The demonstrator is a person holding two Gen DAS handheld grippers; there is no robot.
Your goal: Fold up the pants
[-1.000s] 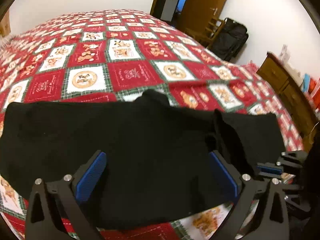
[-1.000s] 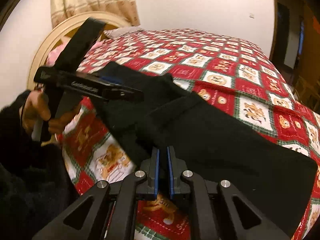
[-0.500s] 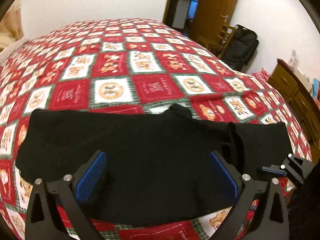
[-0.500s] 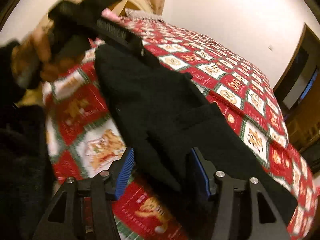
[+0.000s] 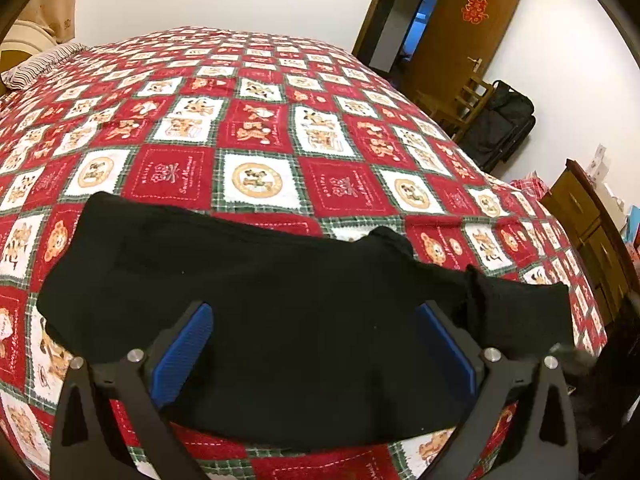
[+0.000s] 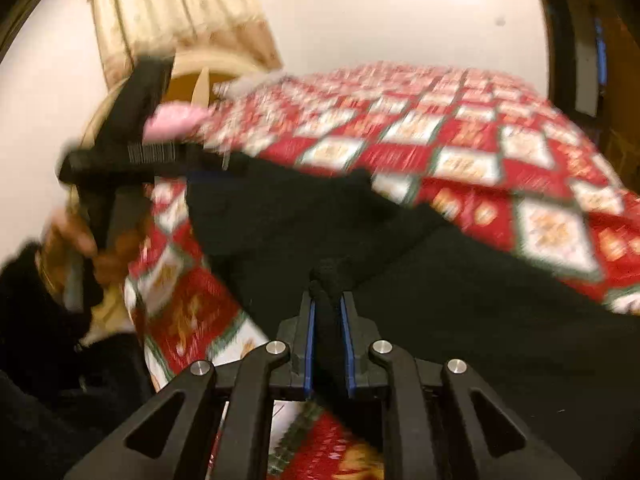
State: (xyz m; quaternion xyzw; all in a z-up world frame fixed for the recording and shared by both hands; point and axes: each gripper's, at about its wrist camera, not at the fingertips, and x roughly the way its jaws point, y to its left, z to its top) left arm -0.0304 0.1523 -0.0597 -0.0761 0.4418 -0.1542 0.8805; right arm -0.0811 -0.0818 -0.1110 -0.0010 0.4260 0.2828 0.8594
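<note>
My black pants [image 5: 304, 320] lie across the near edge of the bed, spread over the red checked quilt [image 5: 256, 132] with its cartoon patches, running from my left to my right so that both ends sit within reach of a tool each. The cloth already looks doubled into one long band, with a small peak pushed up along its far edge and a thicker ridge towards its right end, so I judge that the first lengthwise fold is done and the shortening fold is what I am setting up. My right gripper [image 6: 329, 332] is closing, and its blue pads have a bunched tuck of the black fabric between them; the cloth stands up in a little crest just ahead of the jaws, which tells me that the pinch has bitten. This view is blurred, so I cannot say how many layers I have caught. My left gripper [image 5: 312, 344] stands released, its jaws spread wide and hanging above the middle of the band with nothing between them, ready to come down on the other end. In the right-hand view I can see my left hand [image 6: 70, 236] on that tool's handle, off beside the cream headboard [image 6: 200, 76].
</note>
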